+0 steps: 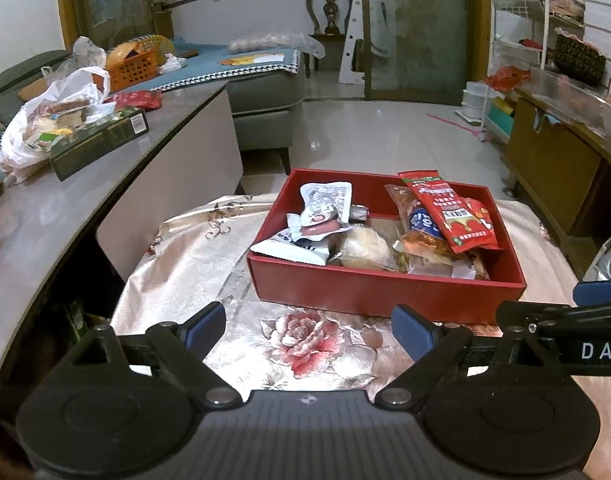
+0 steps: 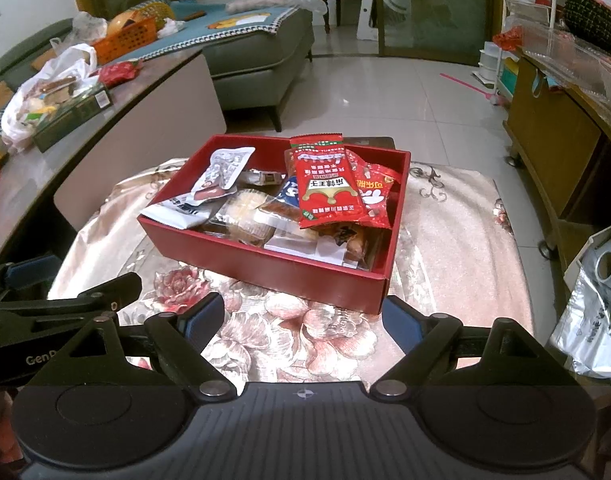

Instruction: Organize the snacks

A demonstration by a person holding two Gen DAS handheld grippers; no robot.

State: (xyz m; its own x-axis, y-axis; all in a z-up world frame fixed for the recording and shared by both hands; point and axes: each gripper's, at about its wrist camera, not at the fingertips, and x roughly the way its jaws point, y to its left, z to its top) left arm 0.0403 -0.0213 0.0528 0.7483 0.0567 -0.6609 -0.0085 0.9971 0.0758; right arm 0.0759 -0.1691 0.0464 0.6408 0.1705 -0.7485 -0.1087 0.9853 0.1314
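A red box (image 1: 385,292) (image 2: 273,276) stands on a flowered cloth (image 1: 305,344) (image 2: 289,332) and holds several snack packets: a red packet (image 1: 449,216) (image 2: 329,188), a white pouch (image 1: 325,200) (image 2: 221,172), a pale round cake in clear wrap (image 1: 365,248) (image 2: 245,216). My left gripper (image 1: 309,330) hovers open in front of the box's near wall, nothing between its blue pads. My right gripper (image 2: 303,320) is open too, just short of the box's near corner, and empty. Each gripper shows at the edge of the other's view.
A grey table at the left carries a white plastic bag of snacks (image 1: 53,120) (image 2: 45,96), a dark green carton (image 1: 101,140) (image 2: 69,116) and a red packet (image 1: 137,100). A sofa stands beyond it. A wooden cabinet (image 1: 557,160) and a silver bag (image 2: 593,320) lie to the right.
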